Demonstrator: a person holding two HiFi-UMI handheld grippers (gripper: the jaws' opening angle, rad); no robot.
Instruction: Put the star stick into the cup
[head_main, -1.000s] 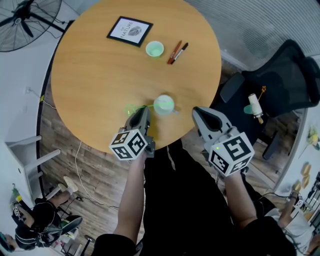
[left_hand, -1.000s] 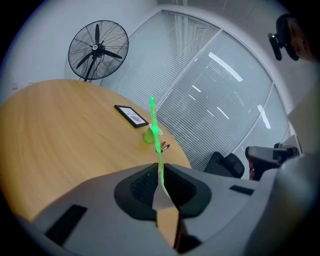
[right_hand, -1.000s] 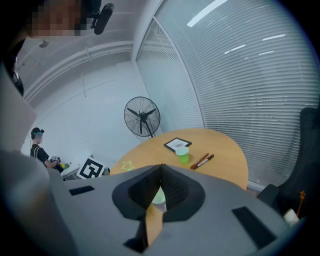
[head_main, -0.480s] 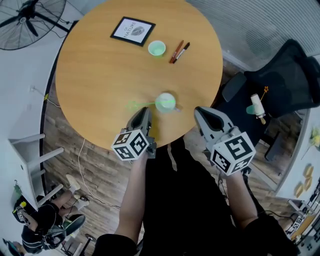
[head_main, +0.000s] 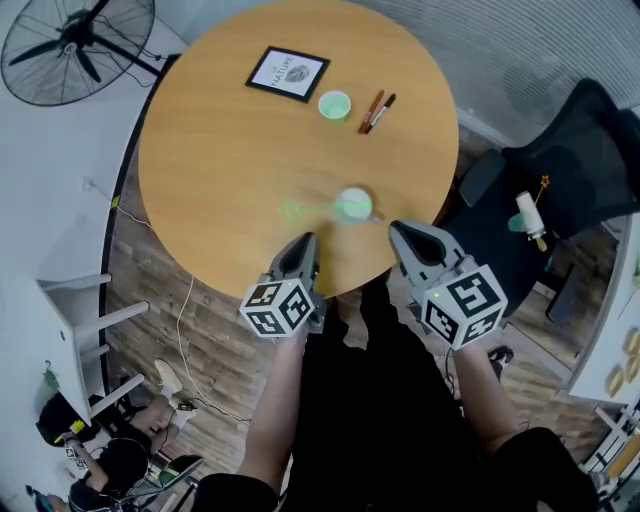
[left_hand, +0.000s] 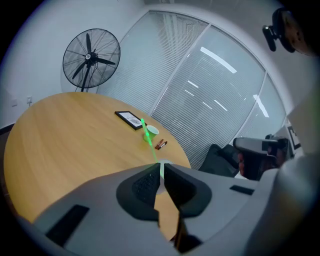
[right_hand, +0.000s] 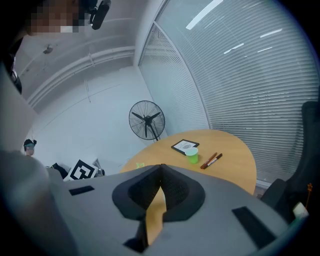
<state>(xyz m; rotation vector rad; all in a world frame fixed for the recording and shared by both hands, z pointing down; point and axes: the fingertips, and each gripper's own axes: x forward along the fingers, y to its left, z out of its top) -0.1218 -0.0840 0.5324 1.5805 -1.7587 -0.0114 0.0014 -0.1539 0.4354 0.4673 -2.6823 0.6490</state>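
- While one end sat at the mouth of the pale, whitish round cup (head_main: 354, 205), the thin, bright-green star stick (head_main: 315, 209) slanted out over the rim toward the person's left, with its star tip over bare wood.
- That cup stood on the round, light-brown wooden desk (head_main: 220, 150), near the edge closest to the person.
- In the head view the left gripper (head_main: 304, 243), grey with a marker cube at its back, hovered just short of the cup and stick and touched neither.
- In the left gripper view its jaws were drawn almost together, with only a thin slit between the tips. Nothing was clamped in the slit, and the cup and stick showed beyond it.
- The right gripper (head_main: 401, 232) hung over the desk's near edge, to the right of the cup and apart from it. Its jaw tips met, and it held nothing.
- Across the desk, well apart from the pale cup, stood a small light-green cup (head_main: 334, 105).
- A black-framed picture (head_main: 289, 73) lay flat to the left of the green cup.
- A red marker and a black marker (head_main: 377, 112) lay side by side to the right of the green cup.
- Off the desk, a black pedestal fan (head_main: 78, 45) stood on the floor at the far left.
- A black office chair (head_main: 570, 150) stood to the right.
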